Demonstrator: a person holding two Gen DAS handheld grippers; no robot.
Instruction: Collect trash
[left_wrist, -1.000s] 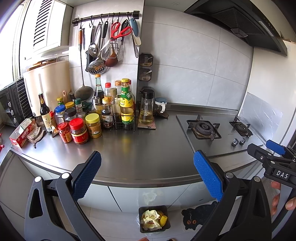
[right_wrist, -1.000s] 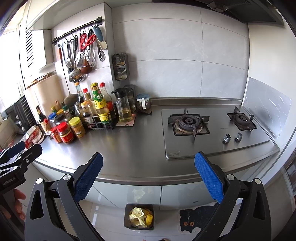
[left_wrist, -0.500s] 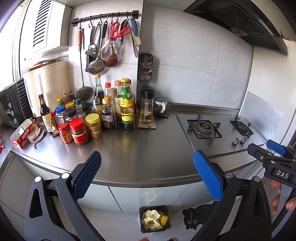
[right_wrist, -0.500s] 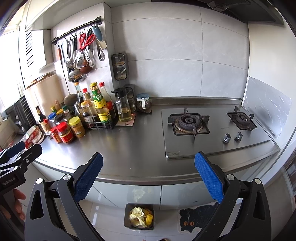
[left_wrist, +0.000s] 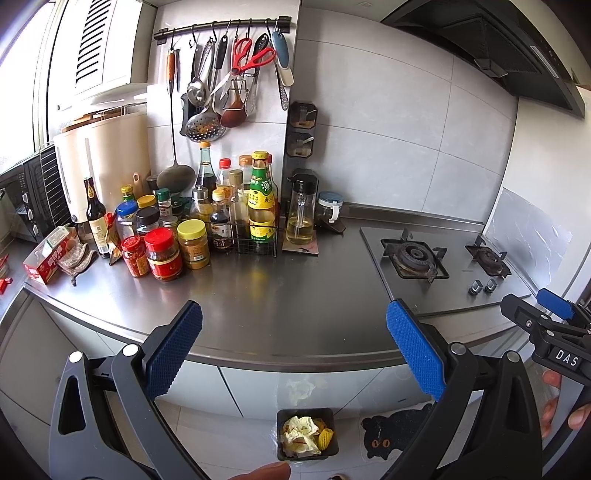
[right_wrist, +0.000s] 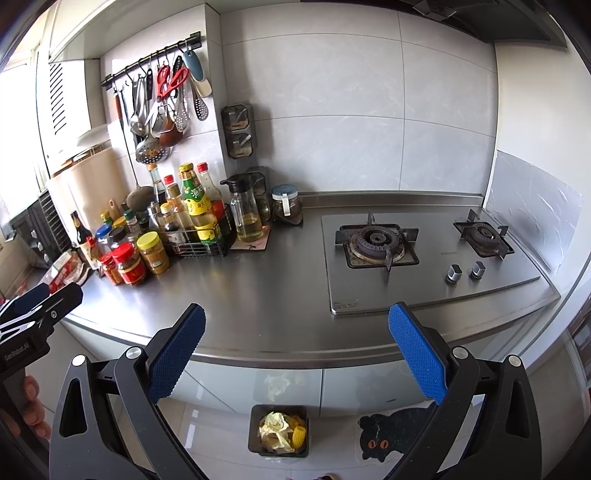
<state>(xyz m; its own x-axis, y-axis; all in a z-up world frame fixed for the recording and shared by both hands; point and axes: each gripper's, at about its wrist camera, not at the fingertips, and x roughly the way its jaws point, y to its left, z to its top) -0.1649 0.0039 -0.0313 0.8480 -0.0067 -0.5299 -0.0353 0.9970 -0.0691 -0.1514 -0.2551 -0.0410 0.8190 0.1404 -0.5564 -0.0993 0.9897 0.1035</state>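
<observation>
A small black bin (left_wrist: 307, 433) stands on the floor in front of the counter, holding crumpled yellowish paper (left_wrist: 300, 432) and a yellow ribbed piece. It also shows in the right wrist view (right_wrist: 279, 429). My left gripper (left_wrist: 293, 345) is open and empty, held above the counter's front edge. My right gripper (right_wrist: 295, 345) is open and empty, also above the counter's front edge. Each gripper shows at the edge of the other's view: the right one (left_wrist: 543, 317), the left one (right_wrist: 37, 306).
The steel counter (left_wrist: 266, 295) carries jars and bottles (left_wrist: 192, 229) at the left, an oil dispenser (left_wrist: 301, 210), and a two-burner gas hob (right_wrist: 424, 254) at the right. Utensils (left_wrist: 229, 74) hang on a wall rail. A black cat mat (right_wrist: 395, 432) lies on the floor.
</observation>
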